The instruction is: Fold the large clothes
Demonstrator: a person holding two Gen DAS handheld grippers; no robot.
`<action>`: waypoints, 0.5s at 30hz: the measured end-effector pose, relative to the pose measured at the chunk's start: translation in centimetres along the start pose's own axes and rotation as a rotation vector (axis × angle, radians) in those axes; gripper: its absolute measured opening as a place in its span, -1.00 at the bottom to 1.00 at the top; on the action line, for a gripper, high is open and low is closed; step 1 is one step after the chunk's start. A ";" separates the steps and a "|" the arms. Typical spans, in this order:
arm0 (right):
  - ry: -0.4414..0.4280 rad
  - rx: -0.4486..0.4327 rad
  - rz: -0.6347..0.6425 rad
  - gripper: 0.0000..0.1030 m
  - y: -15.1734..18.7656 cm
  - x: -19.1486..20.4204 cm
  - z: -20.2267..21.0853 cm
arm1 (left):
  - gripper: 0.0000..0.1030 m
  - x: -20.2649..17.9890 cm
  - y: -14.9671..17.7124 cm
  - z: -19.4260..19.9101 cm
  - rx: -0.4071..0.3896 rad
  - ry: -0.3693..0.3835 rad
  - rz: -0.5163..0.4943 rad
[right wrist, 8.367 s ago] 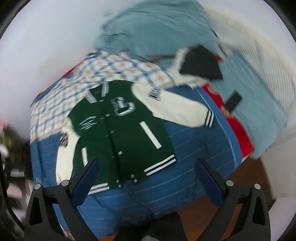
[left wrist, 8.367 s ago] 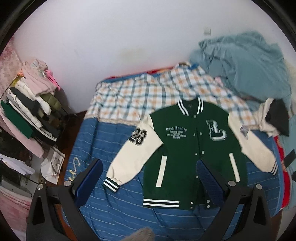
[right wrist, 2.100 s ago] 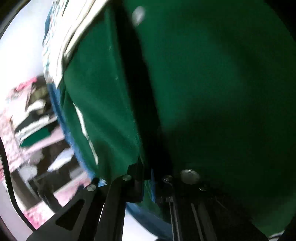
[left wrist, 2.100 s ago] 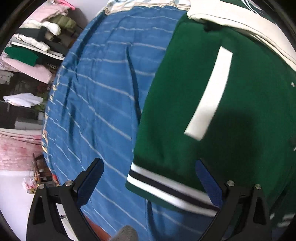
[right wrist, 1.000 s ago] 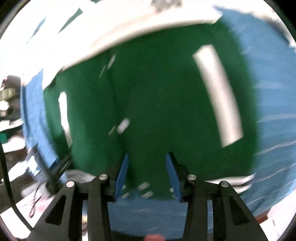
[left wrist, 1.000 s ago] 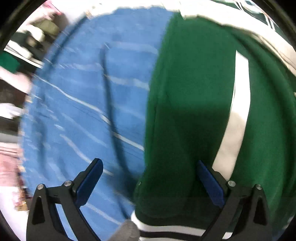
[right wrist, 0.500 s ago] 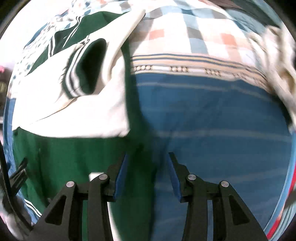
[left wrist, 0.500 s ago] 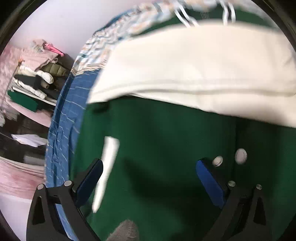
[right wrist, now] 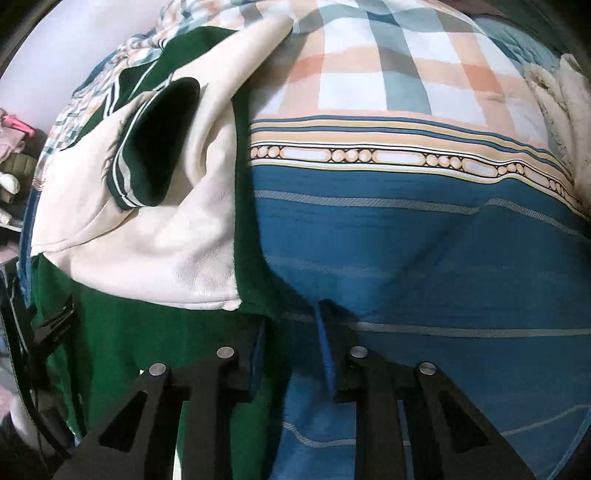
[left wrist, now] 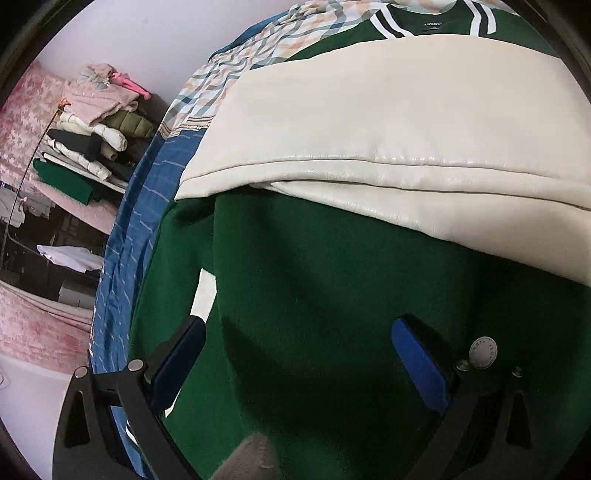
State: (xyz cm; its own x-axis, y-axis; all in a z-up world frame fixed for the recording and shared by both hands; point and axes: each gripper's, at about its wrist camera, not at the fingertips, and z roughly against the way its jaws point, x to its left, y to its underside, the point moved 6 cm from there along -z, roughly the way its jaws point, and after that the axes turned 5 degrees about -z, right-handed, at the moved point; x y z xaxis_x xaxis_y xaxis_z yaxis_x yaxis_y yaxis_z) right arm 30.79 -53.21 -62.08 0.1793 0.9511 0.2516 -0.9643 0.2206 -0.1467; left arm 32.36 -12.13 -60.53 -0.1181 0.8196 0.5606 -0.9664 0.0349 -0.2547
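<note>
With its jaws drawn close, the right tool [right wrist: 291,332] sits low over the jacket [right wrist: 155,332], right at the garment's right-hand edge where green cloth meets the blue bedsheet [right wrist: 424,258]. The jaws have just been closing, and that edge lies in the narrow gap between them, though I can't tell if the pads have bitten yet. Out from there, the jacket runs away to the left, cream sleeve [right wrist: 147,229] folded across the body, cuff [right wrist: 155,147] on top. Over on the other side, the left tool [left wrist: 295,354] hangs spread wide above the green panel, nothing gripped, with a snap button [left wrist: 483,352] just beside its right pad [left wrist: 417,365]. So the jacket's long axis runs from hem up to collar [left wrist: 432,22], and the right tool looks nearer a workable edge for the next fold.
</note>
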 end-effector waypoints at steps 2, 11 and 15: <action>-0.002 0.038 -0.008 -0.41 0.0 0.2 0.4 | 1.00 0.3 0.2 0.7 0.009 -0.020 -0.007; 0.185 0.079 0.055 0.33 6.2 -2.8 6.4 | 1.00 -1.9 9.4 10.0 0.012 -0.264 -0.149; 0.260 0.138 -0.007 0.33 11.1 -6.7 8.2 | 1.00 -5.6 14.4 14.5 0.049 -0.237 -0.257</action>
State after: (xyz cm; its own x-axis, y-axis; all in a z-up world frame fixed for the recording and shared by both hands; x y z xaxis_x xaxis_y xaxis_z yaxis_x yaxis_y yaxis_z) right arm 17.25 -58.87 -57.54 0.2132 0.9770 -0.0041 -0.9770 0.2132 -0.0095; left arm 15.76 -24.45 -55.93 0.0865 0.6317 0.7704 -0.9805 0.1908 -0.0464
